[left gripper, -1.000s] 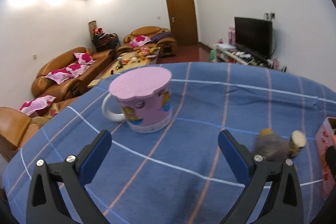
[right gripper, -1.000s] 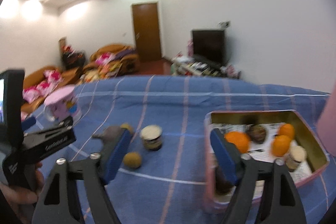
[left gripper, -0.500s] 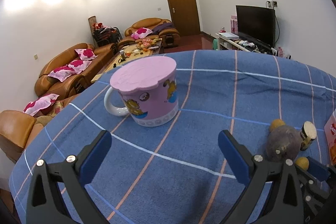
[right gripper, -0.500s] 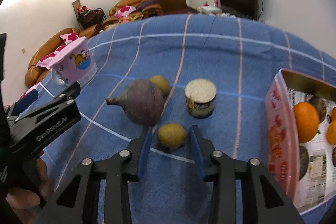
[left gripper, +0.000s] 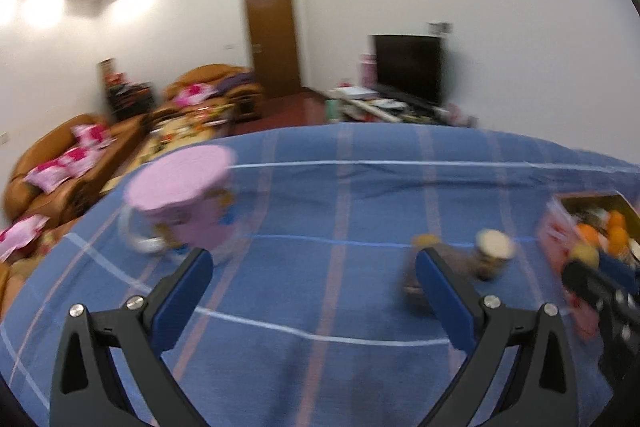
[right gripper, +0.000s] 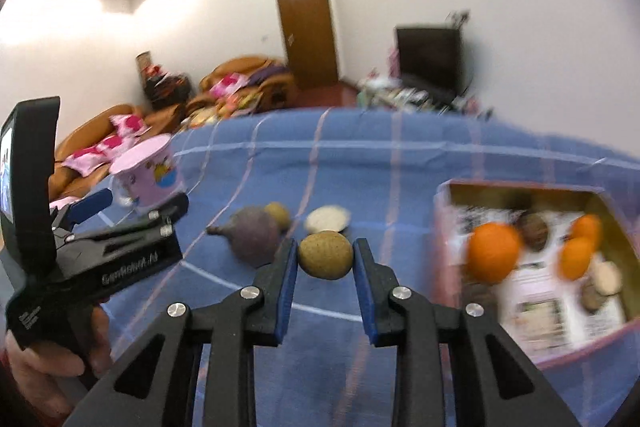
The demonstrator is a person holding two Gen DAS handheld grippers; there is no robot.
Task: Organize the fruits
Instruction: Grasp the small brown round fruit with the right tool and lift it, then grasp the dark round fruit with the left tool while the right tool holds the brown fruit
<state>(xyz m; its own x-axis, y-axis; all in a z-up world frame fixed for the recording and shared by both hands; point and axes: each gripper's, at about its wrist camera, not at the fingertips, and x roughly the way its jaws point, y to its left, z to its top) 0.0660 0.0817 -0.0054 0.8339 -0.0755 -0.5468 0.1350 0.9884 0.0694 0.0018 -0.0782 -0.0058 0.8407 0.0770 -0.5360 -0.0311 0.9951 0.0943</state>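
Observation:
My right gripper (right gripper: pixel 325 251) is shut on a small yellow-brown round fruit (right gripper: pixel 326 255) and holds it just above the blue cloth. Behind it on the cloth lie a purple root-shaped fruit (right gripper: pixel 252 237), another small yellow fruit (right gripper: pixel 279 214) and a short piece with a pale cut top (right gripper: pixel 327 219). To the right stands a pink-walled box (right gripper: pixel 442 223) holding oranges (right gripper: pixel 494 253) and several other fruits. My left gripper (left gripper: pixel 312 267) hangs open over bare cloth with nothing between its fingers; the left wrist view is blurred.
A pink lidded mug (left gripper: pixel 184 203) stands on the cloth at the left, just beyond the left gripper's fingers. The blue checked tablecloth (left gripper: pixel 340 203) covers the whole table. Sofas, a door and a television fill the room behind.
My right gripper closed on the small yellow-brown fruit and raised it off the cloth. The left wrist view has swung to the right, bringing the box into sight.

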